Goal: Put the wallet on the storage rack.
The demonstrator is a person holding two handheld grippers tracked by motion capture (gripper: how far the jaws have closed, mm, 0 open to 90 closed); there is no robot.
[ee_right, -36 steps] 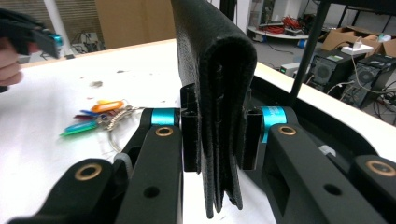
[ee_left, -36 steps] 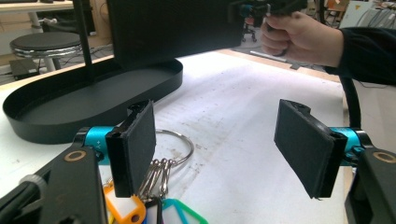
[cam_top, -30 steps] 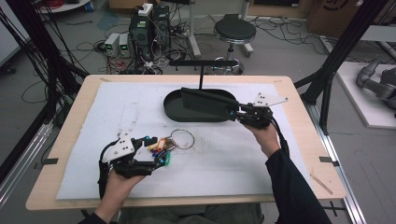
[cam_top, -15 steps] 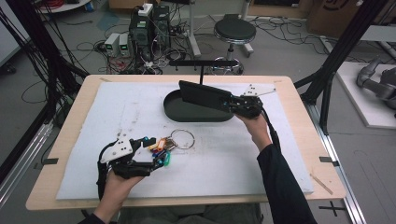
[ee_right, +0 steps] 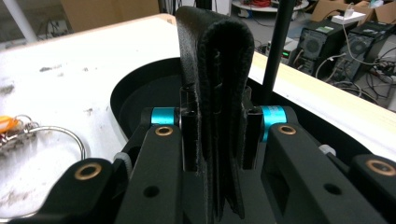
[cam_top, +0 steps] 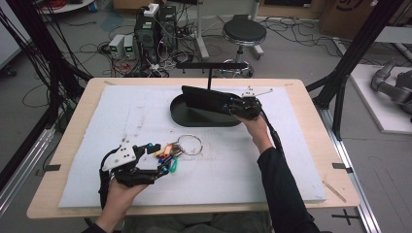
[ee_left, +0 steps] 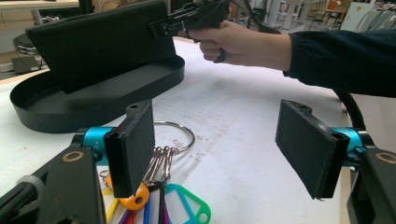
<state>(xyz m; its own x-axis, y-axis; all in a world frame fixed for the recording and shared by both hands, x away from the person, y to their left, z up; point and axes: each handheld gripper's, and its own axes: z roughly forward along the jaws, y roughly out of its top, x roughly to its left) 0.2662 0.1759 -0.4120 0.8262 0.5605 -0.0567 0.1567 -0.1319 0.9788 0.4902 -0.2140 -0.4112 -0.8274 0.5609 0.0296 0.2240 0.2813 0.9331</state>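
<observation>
On a white-matted table (cam_top: 272,179), black folded wallet (cam_top: 206,100) clamped on edge by the right gripper (cam_top: 232,105) above the black oval tray (cam_top: 187,116) at twelve o'clock, probably for stowing; left gripper (cam_top: 163,158) released, straddling the key ring (cam_top: 190,144) at seven o'clock.

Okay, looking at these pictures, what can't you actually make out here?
- Key bunch: left gripper view, lower tags cut by the bottom edge, part behind the left gripper's pad.
- Black wallet: right gripper view, lower edge hidden between the right gripper's jaws.
- Tag writing: high view, too small.
</observation>
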